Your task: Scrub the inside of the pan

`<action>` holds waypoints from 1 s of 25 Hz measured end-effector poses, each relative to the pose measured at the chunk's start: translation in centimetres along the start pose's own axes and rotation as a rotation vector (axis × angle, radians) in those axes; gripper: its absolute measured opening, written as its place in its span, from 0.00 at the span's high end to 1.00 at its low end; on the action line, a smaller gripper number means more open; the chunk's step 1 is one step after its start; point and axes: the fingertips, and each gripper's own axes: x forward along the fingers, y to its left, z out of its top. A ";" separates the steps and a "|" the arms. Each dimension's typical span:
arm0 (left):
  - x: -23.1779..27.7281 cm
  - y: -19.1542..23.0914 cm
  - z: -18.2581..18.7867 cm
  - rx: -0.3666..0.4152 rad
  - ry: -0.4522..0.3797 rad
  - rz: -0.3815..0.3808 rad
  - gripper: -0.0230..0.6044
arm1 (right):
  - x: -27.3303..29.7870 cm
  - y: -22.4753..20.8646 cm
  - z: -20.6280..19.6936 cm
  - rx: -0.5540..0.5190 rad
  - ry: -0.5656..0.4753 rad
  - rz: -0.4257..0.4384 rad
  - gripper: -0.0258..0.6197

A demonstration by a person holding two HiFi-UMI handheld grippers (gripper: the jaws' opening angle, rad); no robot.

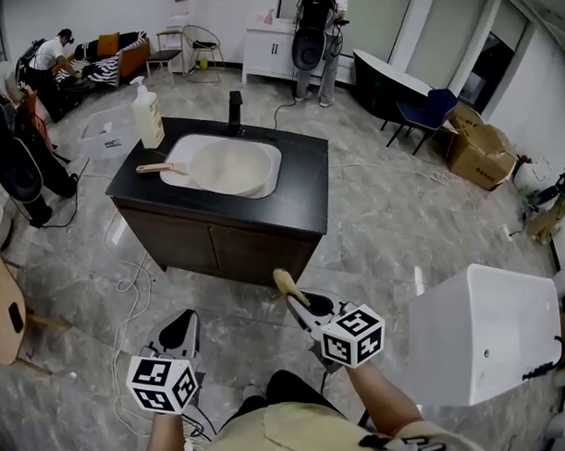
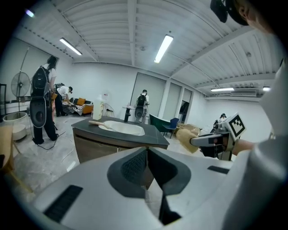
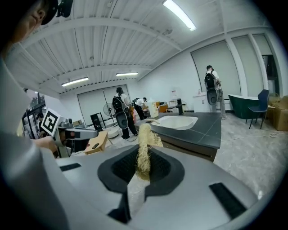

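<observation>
A pale pan (image 1: 231,168) with a wooden handle (image 1: 155,167) lies in the white sink basin (image 1: 194,143) of a black counter (image 1: 300,187) across the floor from me. The pan also shows far off in the left gripper view (image 2: 122,127) and in the right gripper view (image 3: 176,121). My right gripper (image 1: 295,303) is shut on a straw-coloured loofah scrubber (image 1: 284,282), which stands up between its pads (image 3: 144,150). My left gripper (image 1: 185,319) is shut with nothing in it (image 2: 146,151). Both are held low in front of the person, well short of the counter.
A soap bottle (image 1: 148,114) and a black faucet (image 1: 235,109) stand on the counter. A white cabinet (image 1: 485,331) is at my right and a wooden stool (image 1: 6,313) at my left. Cables trail over the floor (image 1: 127,290). People stand at the room's far side (image 1: 317,34).
</observation>
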 end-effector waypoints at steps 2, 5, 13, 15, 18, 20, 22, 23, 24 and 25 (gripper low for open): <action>1.3 0.5 0.3 0.015 0.000 0.014 0.93 | 0.9 -1.3 0.5 0.000 0.004 -0.003 0.89; 3.6 1.2 1.0 0.029 0.010 0.027 0.93 | 2.8 -3.6 1.5 0.002 0.000 0.008 0.89; 12.8 2.1 4.8 -0.015 -0.034 0.066 0.92 | 8.6 -10.1 5.8 -0.029 0.022 0.081 0.89; 14.7 2.3 5.9 -0.010 -0.032 0.076 0.92 | 10.2 -11.4 6.8 -0.016 0.025 0.106 0.89; 17.1 2.7 6.6 -0.010 -0.014 0.089 0.92 | 12.2 -13.4 8.0 -0.015 0.030 0.137 0.89; 18.4 3.1 6.8 -0.021 -0.003 0.104 0.92 | 13.2 -14.7 8.7 -0.016 0.037 0.151 0.89; 19.7 3.7 7.0 -0.031 0.001 0.122 0.92 | 14.2 -15.8 9.2 -0.016 0.037 0.168 0.89; 20.3 4.1 7.2 -0.035 0.002 0.127 0.92 | 14.8 -16.2 9.5 -0.019 0.036 0.177 0.89; 21.0 4.4 7.3 -0.040 0.001 0.129 0.92 | 15.4 -16.6 9.7 -0.025 0.036 0.186 0.89; 21.7 4.7 7.3 -0.048 -0.002 0.130 0.92 | 15.9 -17.0 9.9 -0.033 0.039 0.195 0.89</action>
